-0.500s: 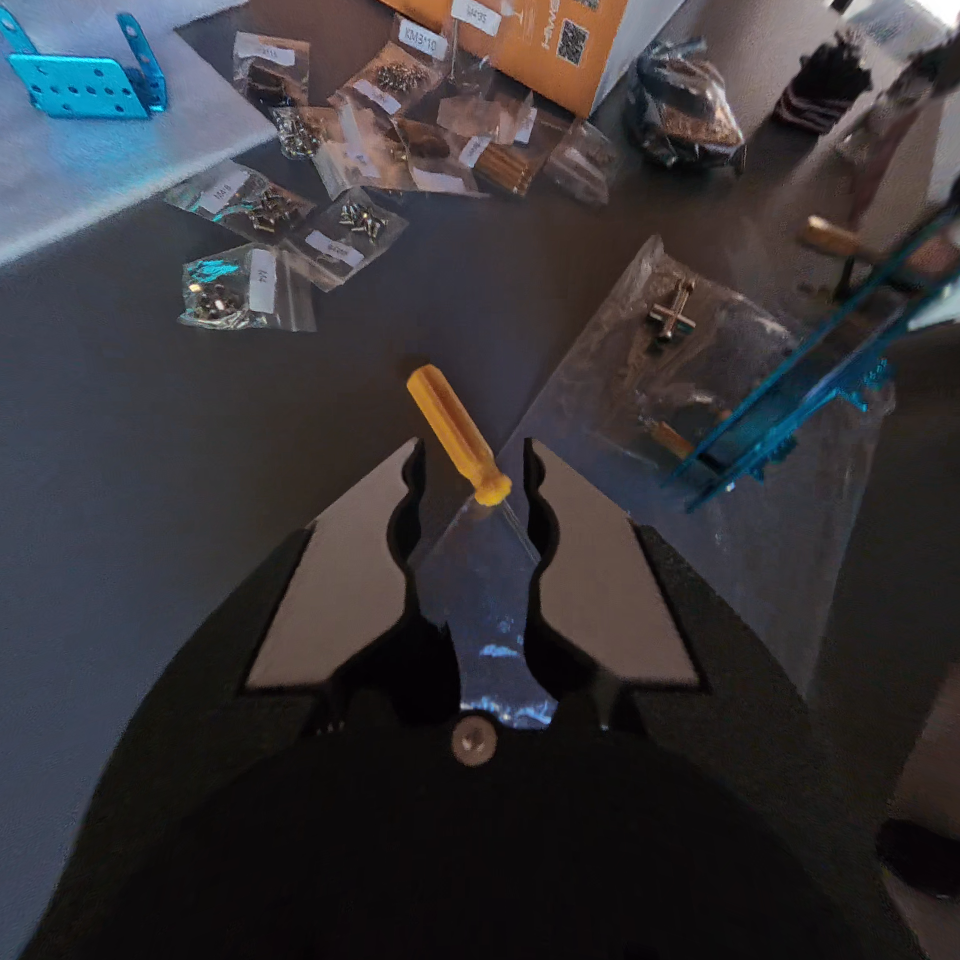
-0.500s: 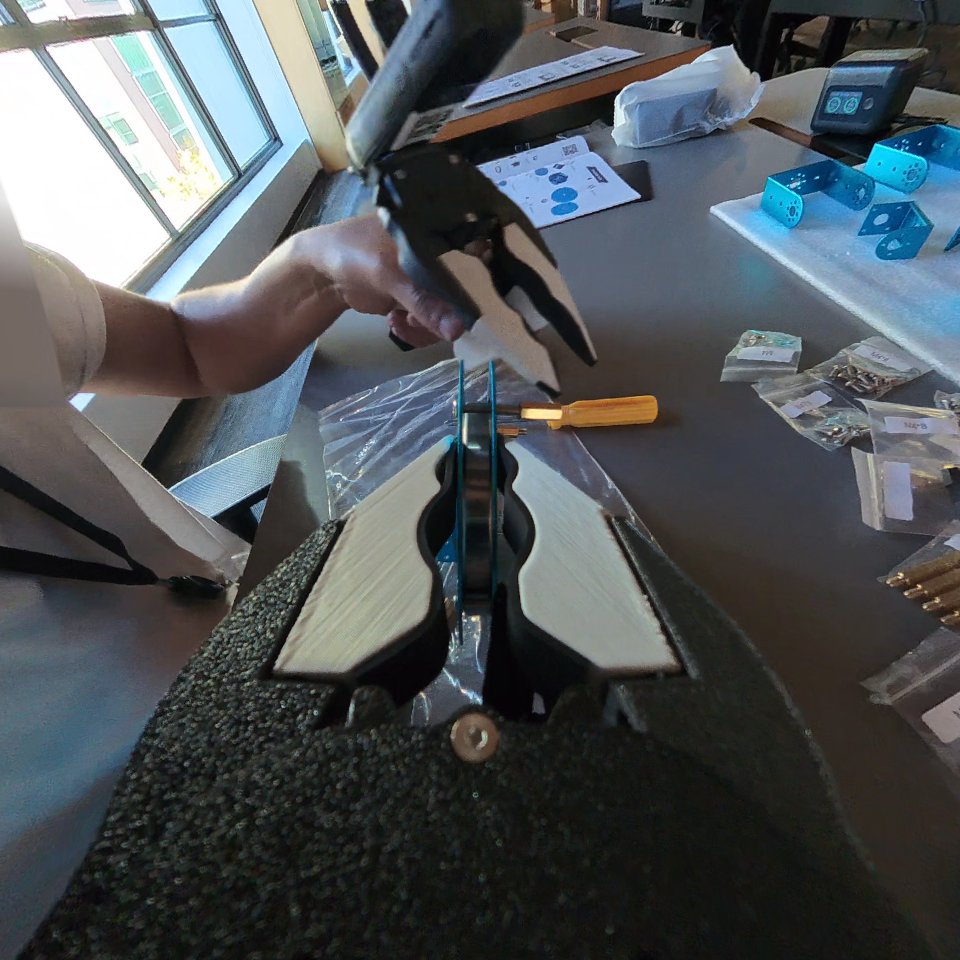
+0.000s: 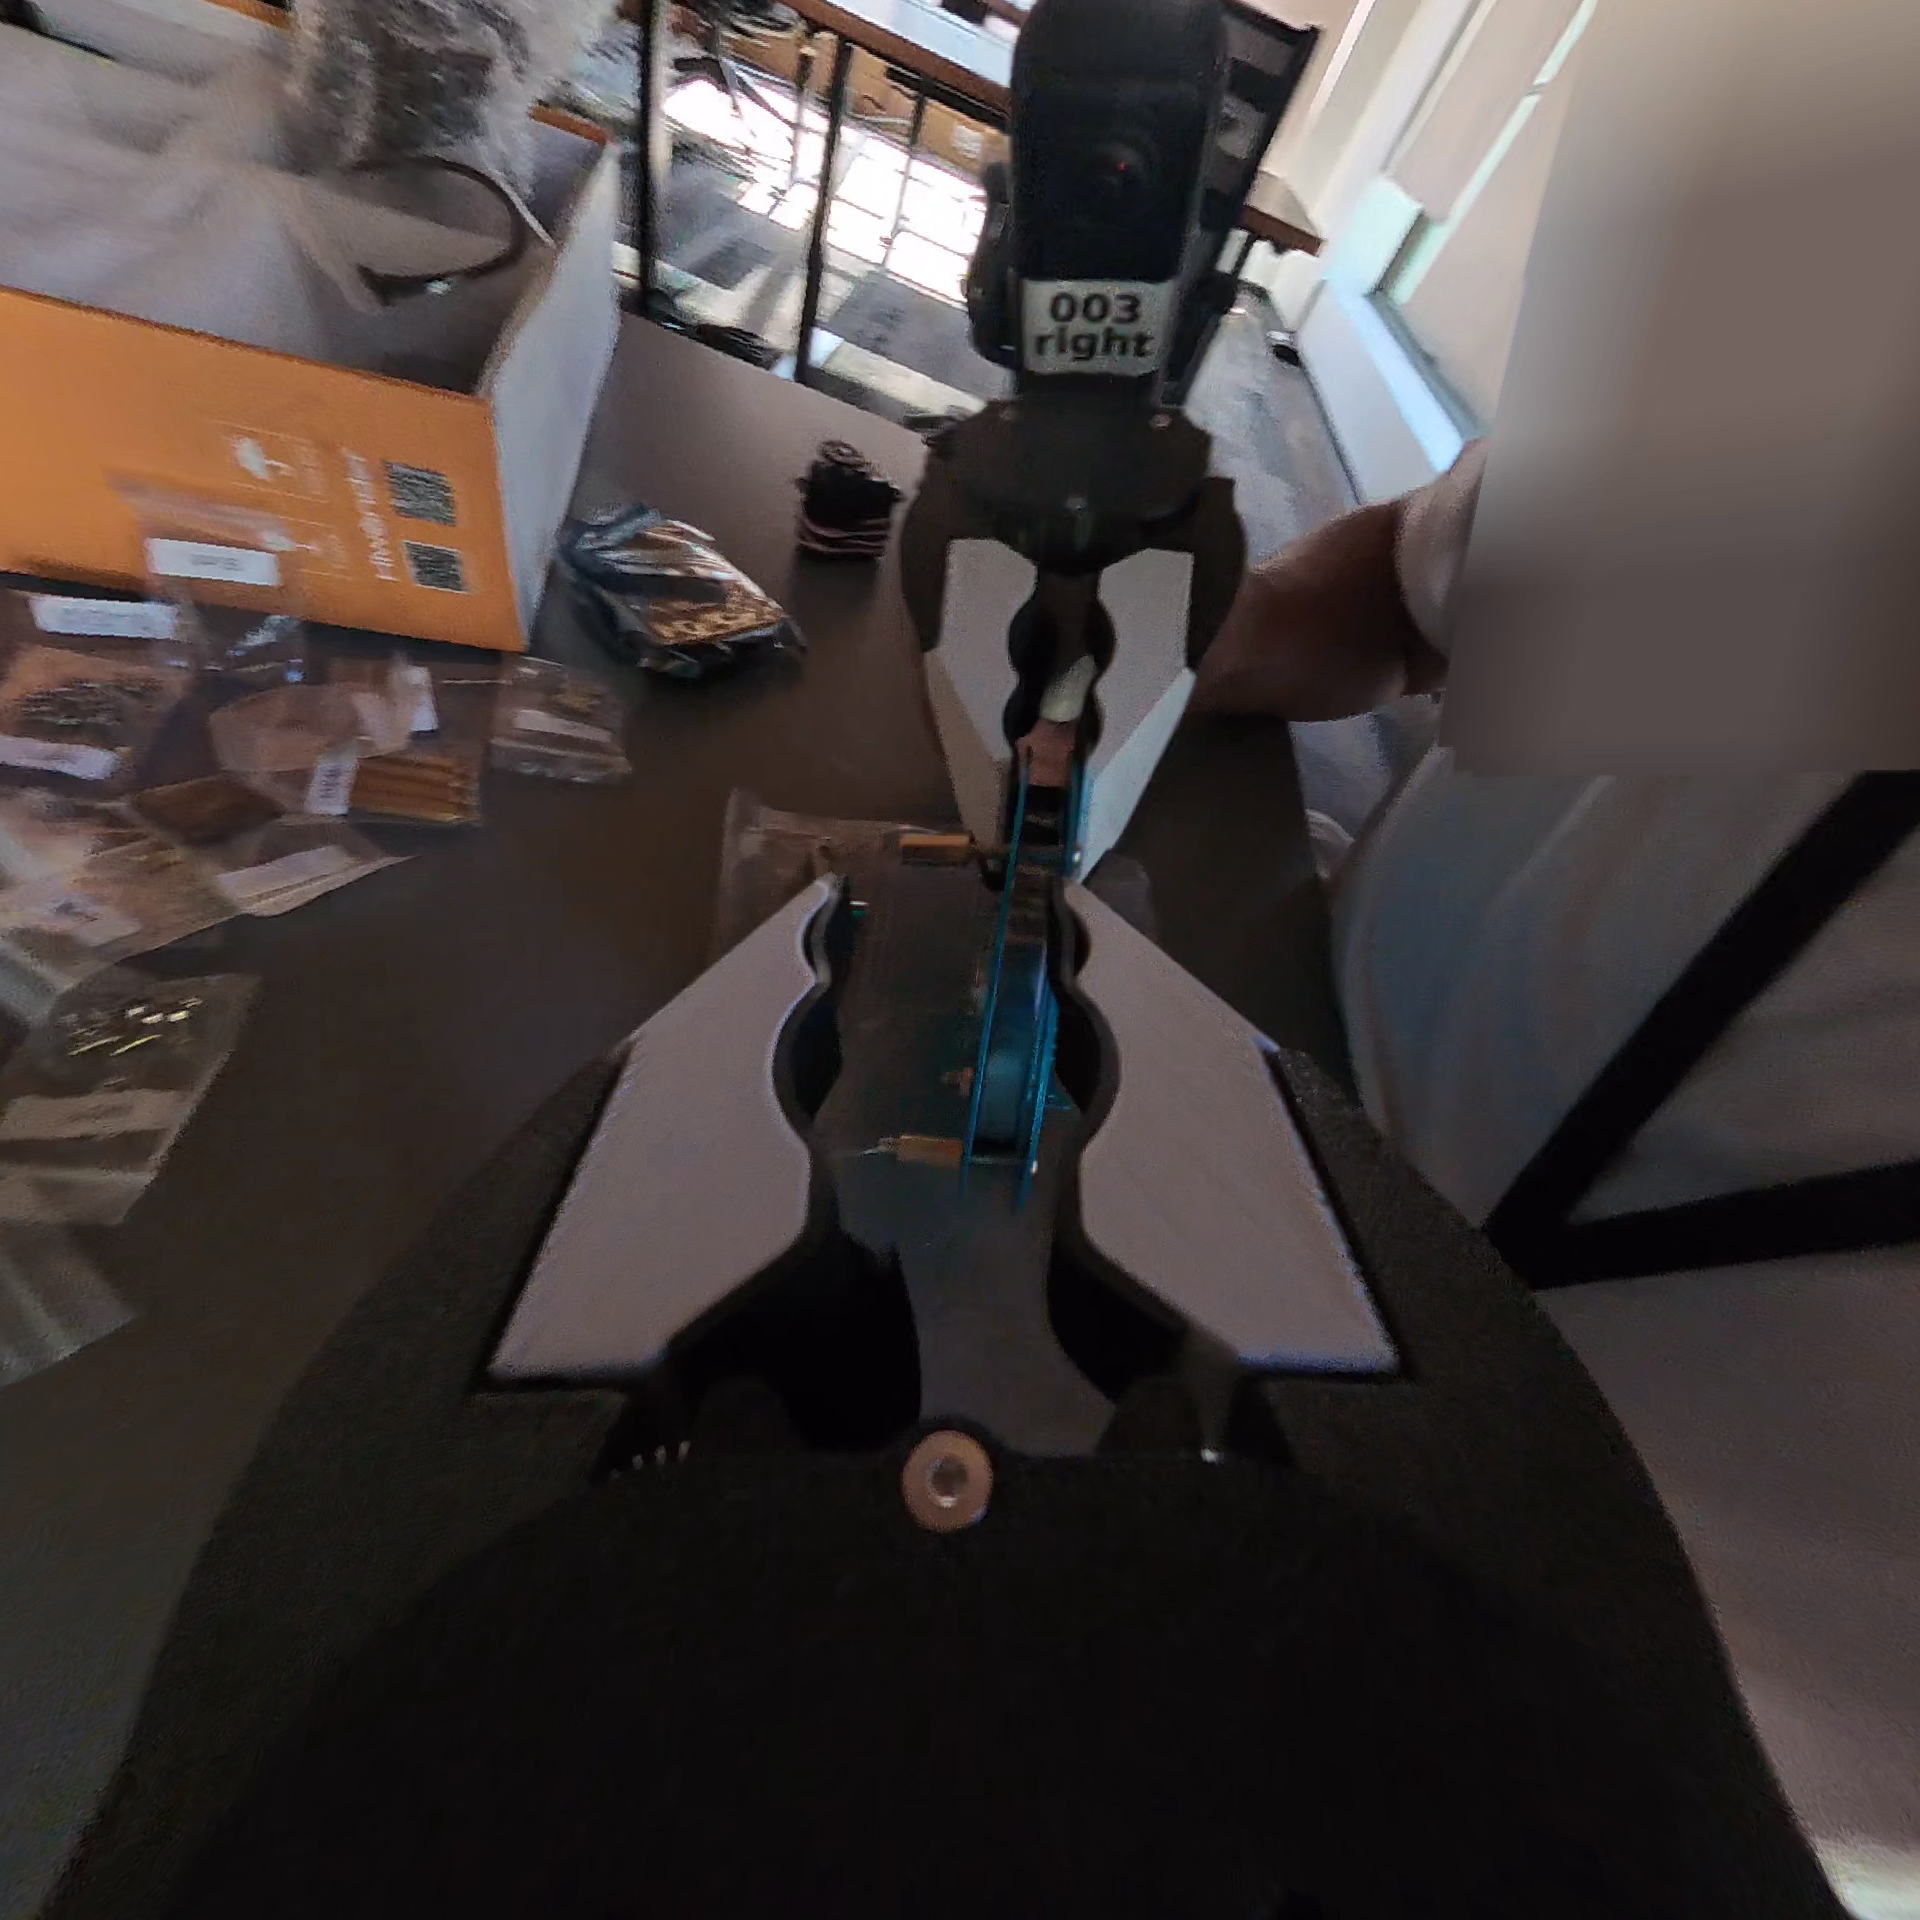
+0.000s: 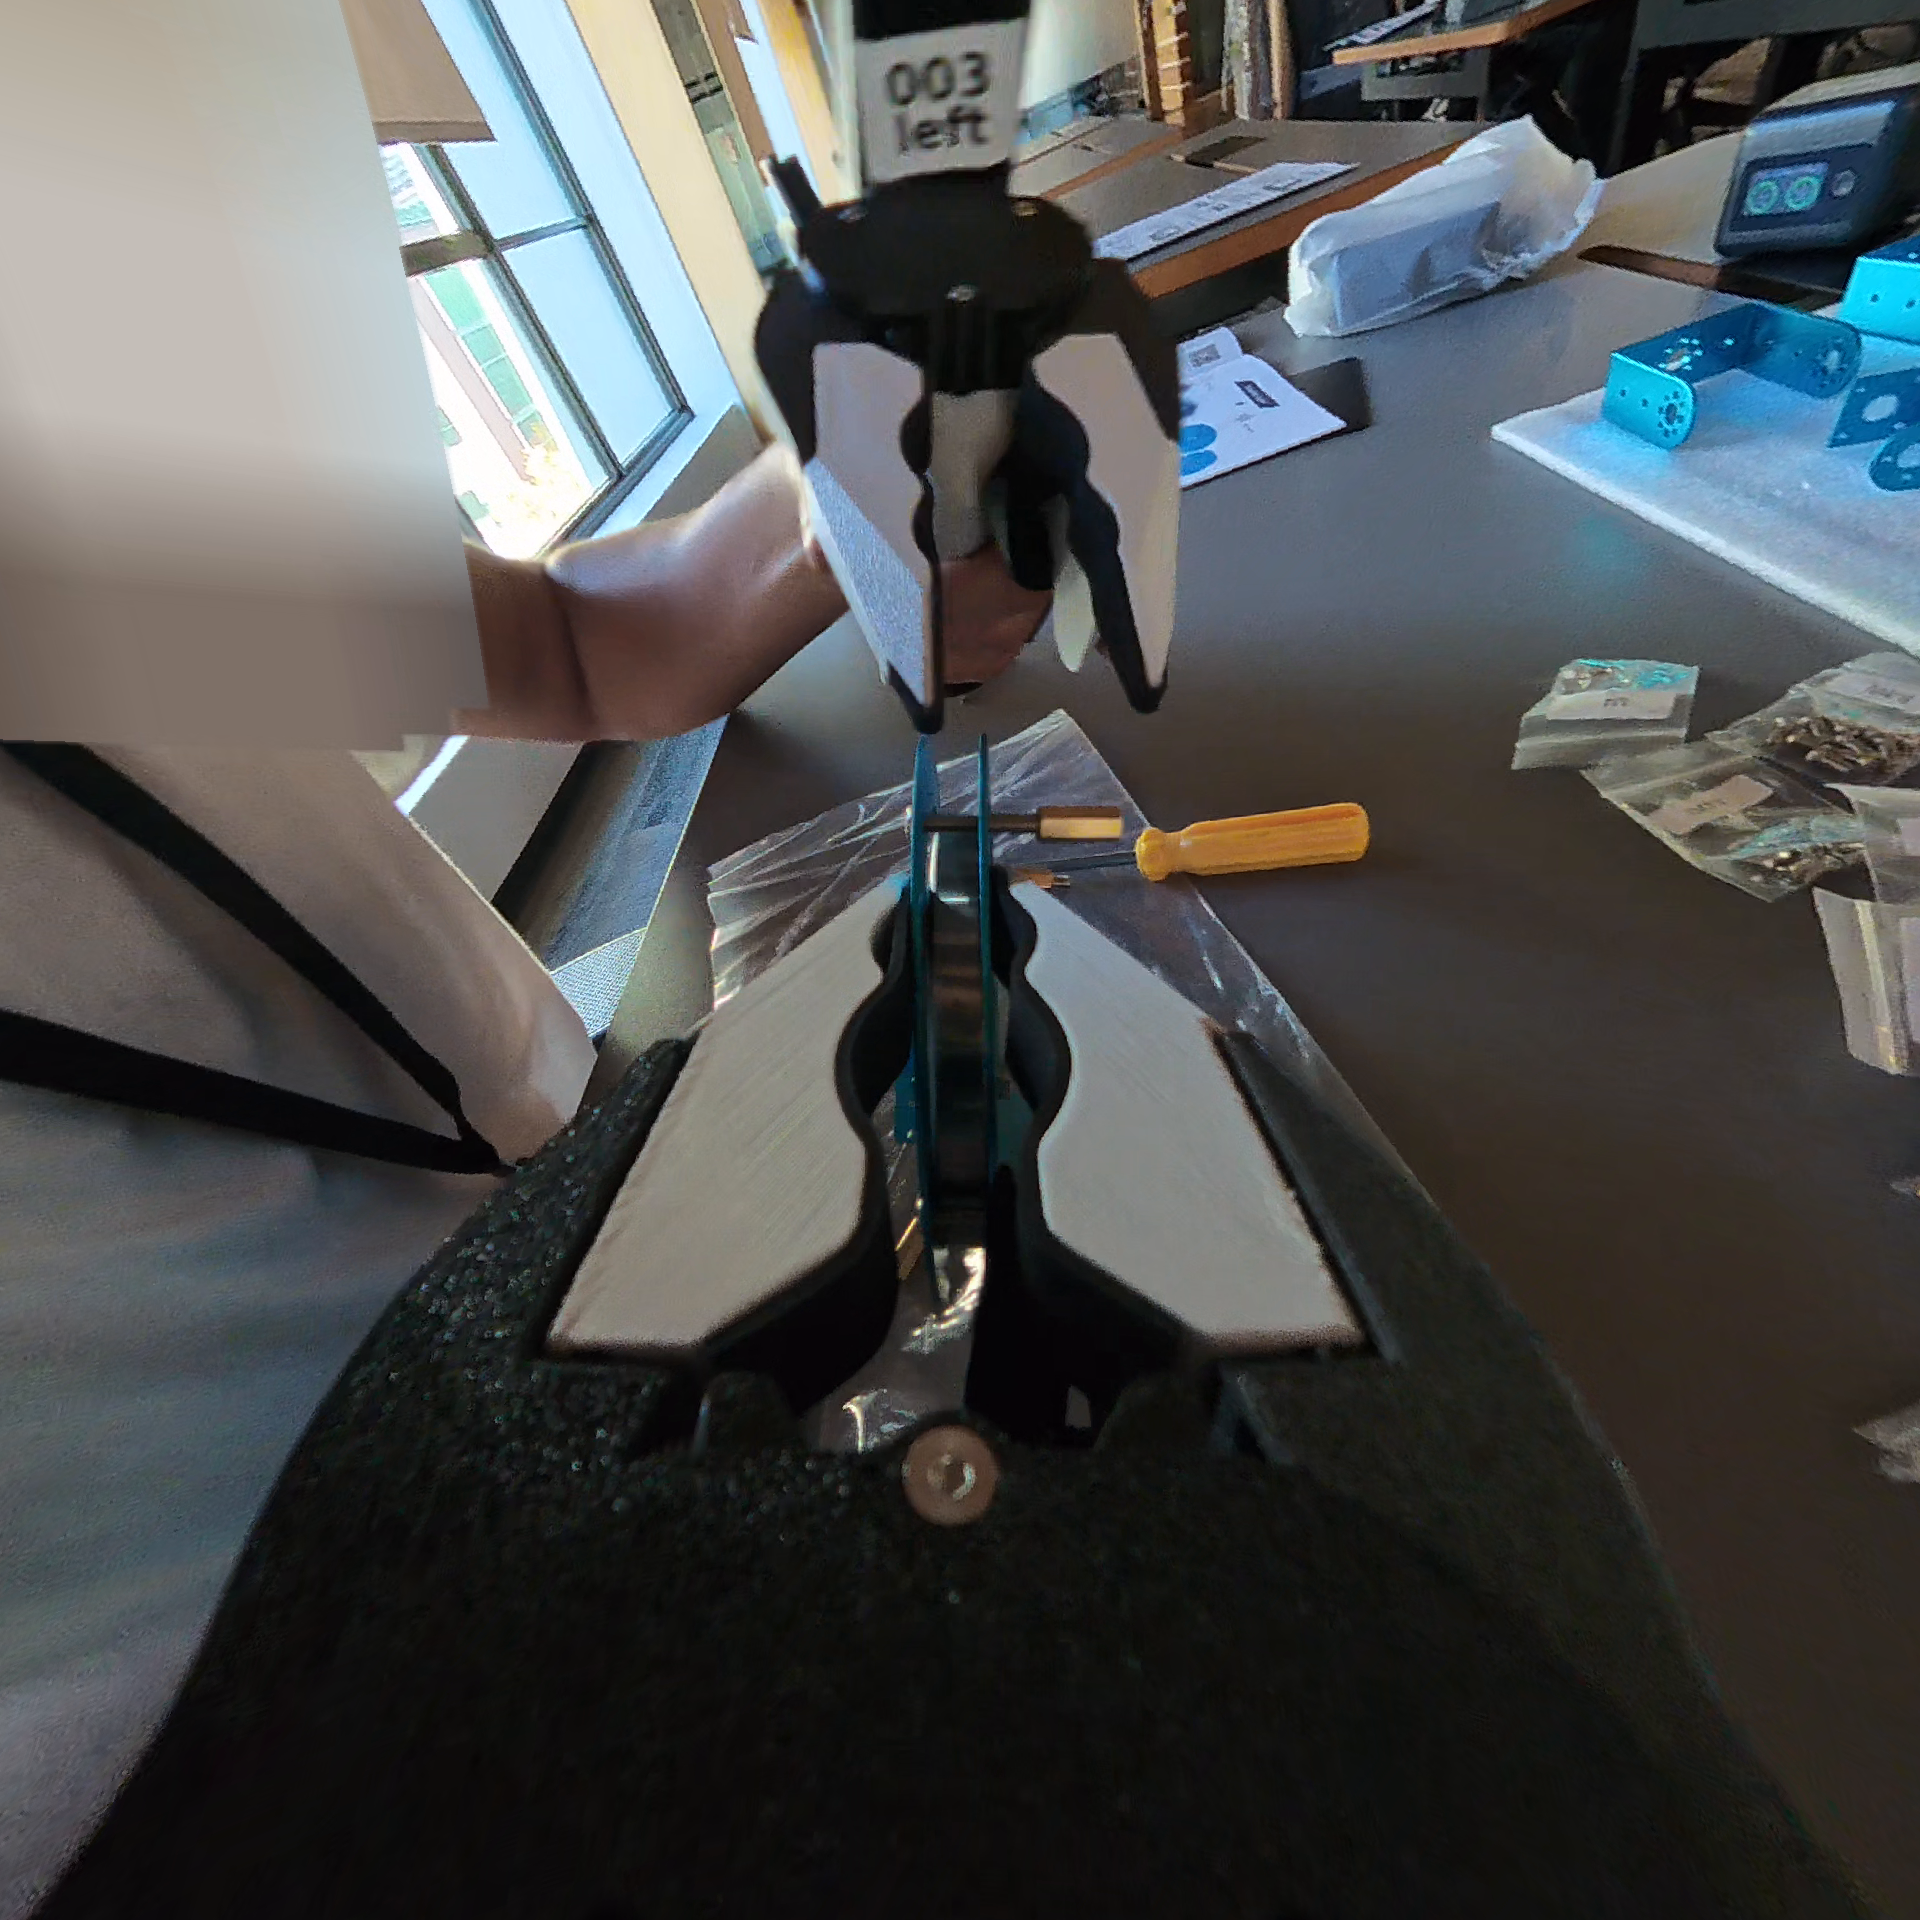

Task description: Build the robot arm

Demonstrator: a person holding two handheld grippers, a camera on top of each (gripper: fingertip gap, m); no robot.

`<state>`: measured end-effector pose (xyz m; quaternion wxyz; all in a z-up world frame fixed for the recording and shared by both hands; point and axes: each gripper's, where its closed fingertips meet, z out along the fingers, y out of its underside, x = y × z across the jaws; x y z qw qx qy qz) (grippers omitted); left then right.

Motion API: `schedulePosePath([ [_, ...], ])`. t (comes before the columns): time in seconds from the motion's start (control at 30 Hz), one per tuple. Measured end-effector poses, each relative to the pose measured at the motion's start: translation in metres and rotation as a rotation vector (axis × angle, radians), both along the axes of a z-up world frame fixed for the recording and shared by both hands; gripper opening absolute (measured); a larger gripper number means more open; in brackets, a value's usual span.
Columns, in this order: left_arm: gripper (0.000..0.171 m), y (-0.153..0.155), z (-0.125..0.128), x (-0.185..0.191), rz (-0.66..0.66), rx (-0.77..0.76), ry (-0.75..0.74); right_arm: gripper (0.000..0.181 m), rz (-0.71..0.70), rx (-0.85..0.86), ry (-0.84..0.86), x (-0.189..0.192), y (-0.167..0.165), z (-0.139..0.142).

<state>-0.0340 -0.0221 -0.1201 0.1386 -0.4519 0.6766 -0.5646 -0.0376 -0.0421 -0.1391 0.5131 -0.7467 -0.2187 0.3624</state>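
**Right gripper.** The right gripper [image 4: 951,883] had its jaws drawn narrow and clamped on a blue plate assembly [image 4: 951,1039]. This was two thin blue metal plates seen edge-on, standing upright between the fingers and reaching out past the fingertips. A brass standoff [image 4: 1081,826] stuck out sideways from the plates just beyond the right-hand fingertip.

**Left gripper.** The left gripper [image 3: 951,894] faced the right one head-on with its jaws wide and gripping nothing. In its own view, the free end of the assembly [image 3: 1013,1039] lay inside the gap, close against the right-hand finger and well clear of the left-hand one. Whether that finger touched the plates could not be determined. The right wrist view showed the left fingertips just above the far edge of the plates. A hand [image 4: 675,623] was seen behind that gripper, on its grip.

**Surroundings.**
- A clear plastic bag [image 4: 1143,966] lay flat on the dark table [image 4: 1455,1039] beneath both sets of jaws.
- An orange-handled screwdriver [image 4: 1247,836] rested partly on the bag, to the right of the right gripper's fingertips.
- Small bags of hardware [image 4: 1714,800] lay farther right, well apart from the jaws.
- An orange box [image 3: 260,499] sat far to the left of the left gripper's jaws.
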Motion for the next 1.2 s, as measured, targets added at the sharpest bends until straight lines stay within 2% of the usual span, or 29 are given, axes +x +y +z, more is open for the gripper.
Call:
schedulePosePath([
  [0.13,0.04,0.0,0.004,0.001,-0.139,-0.067,-0.013,0.011,0.037,0.031,-0.023,-0.003,-0.004,0.001],
  [0.23,0.039,0.012,-0.002,0.012,-0.16,0.041,-0.08,0.011,0.062,0.053,-0.032,-0.005,-0.006,0.001],
  [0.27,0.039,0.011,-0.007,0.009,-0.207,0.123,-0.097,0.011,0.068,0.058,-0.031,-0.006,-0.006,0.002],
  [0.33,0.029,0.008,-0.03,-0.005,-0.355,0.383,-0.087,0.011,0.07,0.055,-0.02,-0.005,-0.006,0.001],
  [0.37,0.029,0.009,-0.037,-0.004,-0.378,0.521,-0.124,0.011,0.068,0.05,-0.014,-0.004,-0.006,0.001],
  [0.43,0.032,0.012,-0.039,0.007,-0.348,0.794,-0.286,0.011,0.067,0.042,-0.005,-0.003,-0.006,0.001],
  [0.5,0.033,0.016,-0.029,0.019,-0.265,1.027,-0.5,0.011,0.065,0.037,-0.001,-0.002,-0.005,0.001],
  [0.57,0.037,0.017,-0.019,0.029,-0.179,1.169,-0.704,0.011,0.063,0.031,0.002,-0.002,-0.004,0.001],
  [0.6,0.035,0.015,-0.023,0.03,-0.171,1.205,-0.74,0.011,0.063,0.029,0.003,-0.002,-0.004,0.001],
  [0.7,0.035,0.003,-0.036,0.031,-0.165,1.24,-0.85,0.012,0.066,0.017,0.02,-0.003,-0.002,0.001],
  [0.77,0.035,-0.004,-0.036,0.029,-0.147,1.266,-0.949,0.012,0.075,-0.003,0.046,-0.003,-0.001,0.001],
  [0.87,0.032,-0.008,-0.03,0.025,-0.11,1.242,-1.015,0.011,0.102,-0.053,0.101,-0.004,0.004,0.001],
  [0.97,0.021,-0.005,-0.025,0.024,-0.075,1.166,-0.991,0.011,0.134,-0.072,0.135,-0.005,0.005,0.0],
  [1.0,0.009,-0.003,-0.026,0.023,-0.076,1.158,-0.977,0.011,0.137,-0.081,0.146,-0.004,0.007,-0.001],
  [1.03,0.005,-0.002,-0.027,0.021,-0.084,1.152,-0.969,0.011,0.142,-0.085,0.159,-0.005,0.008,-0.001],
  [1.2,0.004,-0.001,-0.028,0.018,-0.106,1.1,-0.885,0.013,0.16,-0.109,0.178,-0.005,0.011,-0.002],
])
